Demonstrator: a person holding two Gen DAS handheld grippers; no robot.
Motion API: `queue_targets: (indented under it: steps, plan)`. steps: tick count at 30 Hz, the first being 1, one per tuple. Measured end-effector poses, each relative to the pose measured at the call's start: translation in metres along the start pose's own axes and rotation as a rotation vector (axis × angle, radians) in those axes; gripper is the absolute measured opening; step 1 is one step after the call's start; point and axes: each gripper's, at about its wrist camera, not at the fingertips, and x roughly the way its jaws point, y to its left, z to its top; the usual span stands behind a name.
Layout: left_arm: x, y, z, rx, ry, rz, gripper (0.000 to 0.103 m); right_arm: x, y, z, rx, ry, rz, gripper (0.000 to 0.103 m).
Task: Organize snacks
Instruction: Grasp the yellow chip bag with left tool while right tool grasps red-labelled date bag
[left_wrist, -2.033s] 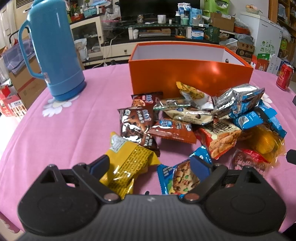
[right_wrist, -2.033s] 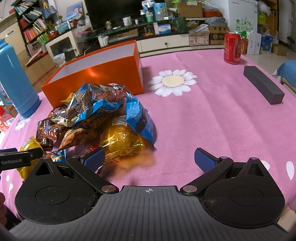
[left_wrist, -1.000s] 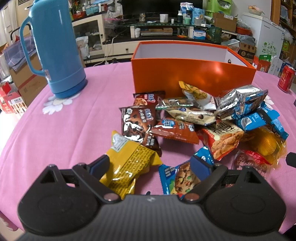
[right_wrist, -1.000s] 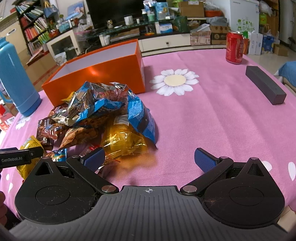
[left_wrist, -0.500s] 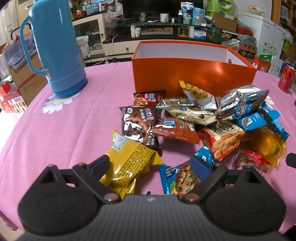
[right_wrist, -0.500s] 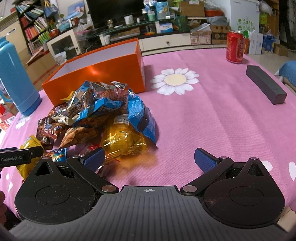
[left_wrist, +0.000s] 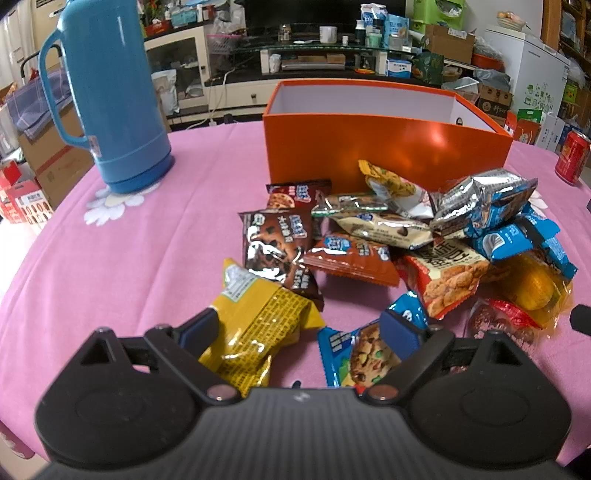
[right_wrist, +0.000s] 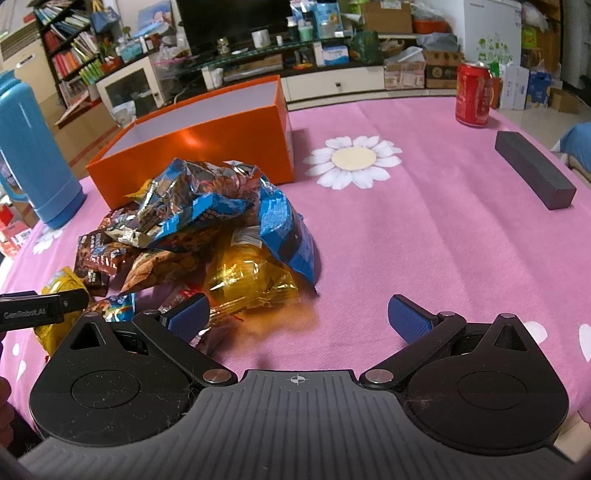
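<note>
A pile of snack packets lies on the pink tablecloth in front of an open orange box, which also shows in the right wrist view. My left gripper is open and empty, just short of a yellow packet and a blue cookie packet. A dark brown cookie packet lies behind them. My right gripper is open and empty at the pile's right side, near a golden packet and a blue packet.
A tall blue thermos stands at the left of the table. A red can and a dark grey block sit at the right. The left gripper's tip shows in the right wrist view. Cluttered shelves stand behind.
Both grippers have drifted very slightly; the views are almost the same. Both stay open and no packet has moved.
</note>
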Motion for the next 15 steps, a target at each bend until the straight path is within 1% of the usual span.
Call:
queue_targets:
  steps: [3,5,7,10,13,15]
  plan:
    - [-0.003,0.008,-0.002,0.012,-0.011,-0.002,0.092,-0.004,0.004,0.000,-0.018,-0.024,0.013,0.094]
    - [-0.008,0.020,-0.006,0.014,-0.029,-0.003,0.092,-0.003,0.010,0.000,-0.038,-0.022,0.032,0.094]
    - [-0.010,0.036,-0.010,0.010,-0.041,0.022,0.092,-0.002,0.016,-0.001,-0.050,-0.015,0.058,0.094]
    - [-0.006,0.060,-0.015,-0.024,-0.029,0.054,0.092,0.002,0.025,-0.002,-0.080,-0.005,0.075,0.094]
    - [-0.004,0.078,-0.014,-0.085,-0.016,0.029,0.092,0.006,0.032,-0.004,-0.097,0.008,0.080,0.094]
    - [-0.005,0.078,-0.012,-0.101,-0.015,0.000,0.092,0.011,0.040,-0.006,-0.105,0.026,0.087,0.094]
